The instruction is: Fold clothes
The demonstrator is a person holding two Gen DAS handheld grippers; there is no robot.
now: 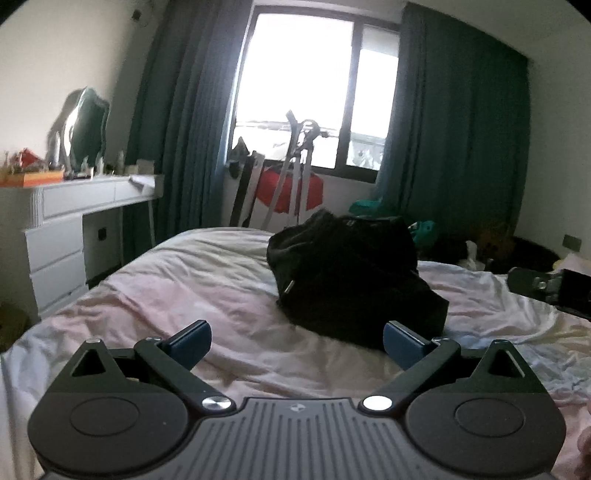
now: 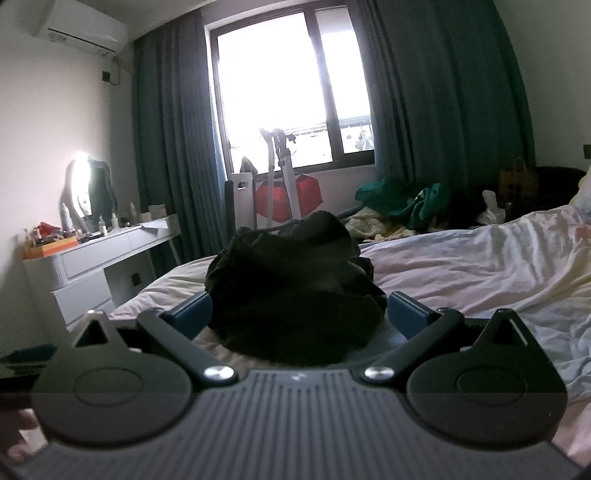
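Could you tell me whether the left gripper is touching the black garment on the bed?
Apart: in the left wrist view, pale bedsheet shows between the open left gripper and black garment.

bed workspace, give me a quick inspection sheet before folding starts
surface: bed with a wrinkled pale sheet, unmade toward the right side
job's things: one black garment lying in a crumpled heap on the bed, not yet folded
clutter: pile of green and pale clothes beyond the bed under the window
grippers: left gripper open, short of the garment; right gripper open, fingers either side of the garment's near edge, contact not clear
cables: nothing seen
surroundings: white dresser with mirror and bottles on the left, bright window with dark green curtains, air conditioner on the wall
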